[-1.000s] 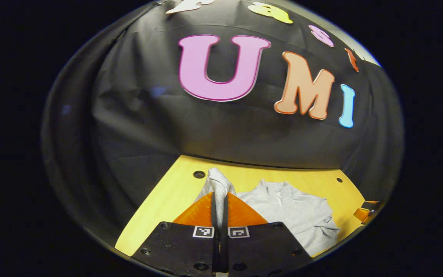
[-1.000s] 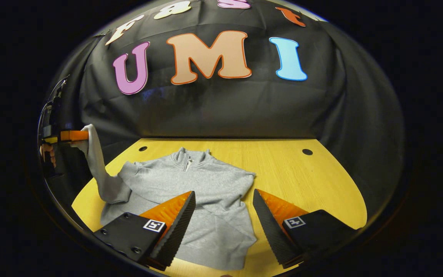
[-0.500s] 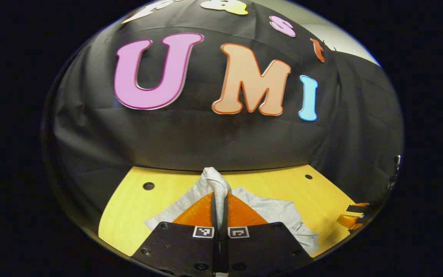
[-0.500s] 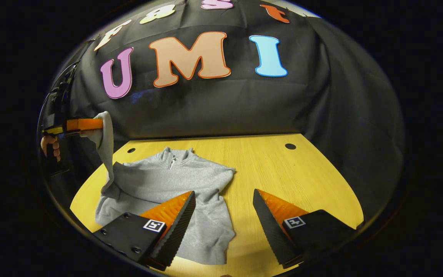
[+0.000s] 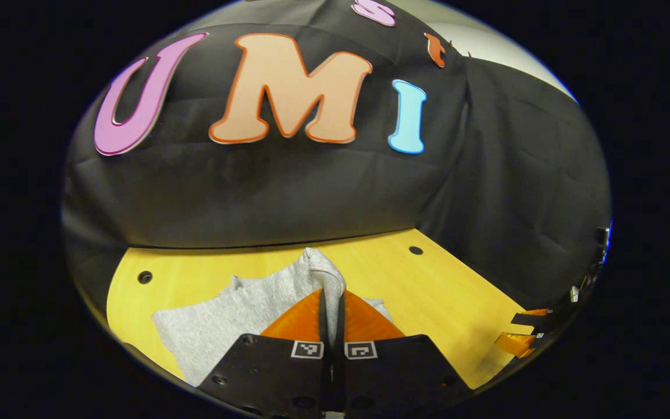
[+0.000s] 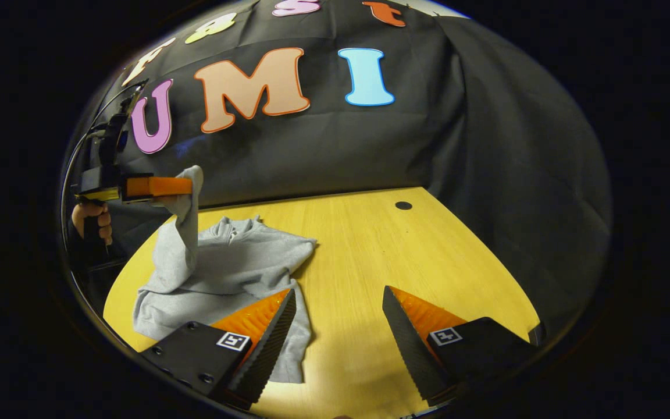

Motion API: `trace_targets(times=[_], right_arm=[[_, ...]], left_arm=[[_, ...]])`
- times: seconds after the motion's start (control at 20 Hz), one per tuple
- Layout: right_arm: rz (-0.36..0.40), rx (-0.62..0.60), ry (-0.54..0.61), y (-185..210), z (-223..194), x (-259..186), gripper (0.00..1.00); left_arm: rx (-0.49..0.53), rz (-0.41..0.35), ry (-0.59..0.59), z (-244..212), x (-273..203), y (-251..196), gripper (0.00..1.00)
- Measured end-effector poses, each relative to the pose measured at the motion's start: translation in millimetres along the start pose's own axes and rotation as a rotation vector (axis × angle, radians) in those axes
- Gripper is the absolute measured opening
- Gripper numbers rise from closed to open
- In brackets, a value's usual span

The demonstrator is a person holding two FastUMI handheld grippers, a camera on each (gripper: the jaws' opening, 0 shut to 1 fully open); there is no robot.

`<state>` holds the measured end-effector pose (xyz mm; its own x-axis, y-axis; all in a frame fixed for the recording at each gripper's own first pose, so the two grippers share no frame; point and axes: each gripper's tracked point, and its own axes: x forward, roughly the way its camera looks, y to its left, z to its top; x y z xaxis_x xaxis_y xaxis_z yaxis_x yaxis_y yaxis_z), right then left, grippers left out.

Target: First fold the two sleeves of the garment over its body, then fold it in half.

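Note:
A grey sweatshirt [image 6: 236, 262] lies on the yellow wooden table [image 6: 370, 256], collar toward the back wall. My left gripper [image 5: 330, 299] is shut on the end of one sleeve [image 5: 320, 270]. In the right gripper view that left gripper [image 6: 186, 187] holds the sleeve [image 6: 181, 244] up in the air over the garment's left side, so it hangs down to the body. The other sleeve lies folded across the body. My right gripper [image 6: 338, 305] hovers open above the table, with its left finger over the sweatshirt's hem and bare table between its fingers.
Black cloth walls close the table at the back and right. Round holes [image 6: 403, 205] [image 5: 145, 277] sit near the table's back edge. A hand [image 6: 88, 218] grips the left gripper's handle at the far left. Bare wood lies right of the garment.
The left gripper has carried the raised sleeve rightward, from beyond the garment's edge to above its body. The right gripper has turned away to the right, staying open.

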<state>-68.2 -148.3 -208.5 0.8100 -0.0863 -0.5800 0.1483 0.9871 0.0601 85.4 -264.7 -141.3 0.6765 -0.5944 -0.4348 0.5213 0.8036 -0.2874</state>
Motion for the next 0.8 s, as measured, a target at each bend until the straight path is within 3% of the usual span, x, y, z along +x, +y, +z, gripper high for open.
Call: trace_targets(times=[0.15, 0.35, 0.55, 0.8], right_arm=[[-0.024, -0.005, 0.001, -20, -2, -7, 0.96], [-0.039, 0.000, 0.029, -39, -12, -12, 0.96], [-0.043, -0.007, 0.044, -46, -14, -14, 0.96], [-0.011, -0.028, 0.055, -37, -16, -6, 0.96]], left_arm=[[0.015, -0.014, 0.041, -22, 23, -20, 0.00], [0.027, 0.022, 0.125, -57, 52, -27, 0.00], [-0.012, 0.023, 0.169, -81, 70, -36, 0.08], [-0.021, -0.031, 0.111, -69, 68, -59, 0.16]])
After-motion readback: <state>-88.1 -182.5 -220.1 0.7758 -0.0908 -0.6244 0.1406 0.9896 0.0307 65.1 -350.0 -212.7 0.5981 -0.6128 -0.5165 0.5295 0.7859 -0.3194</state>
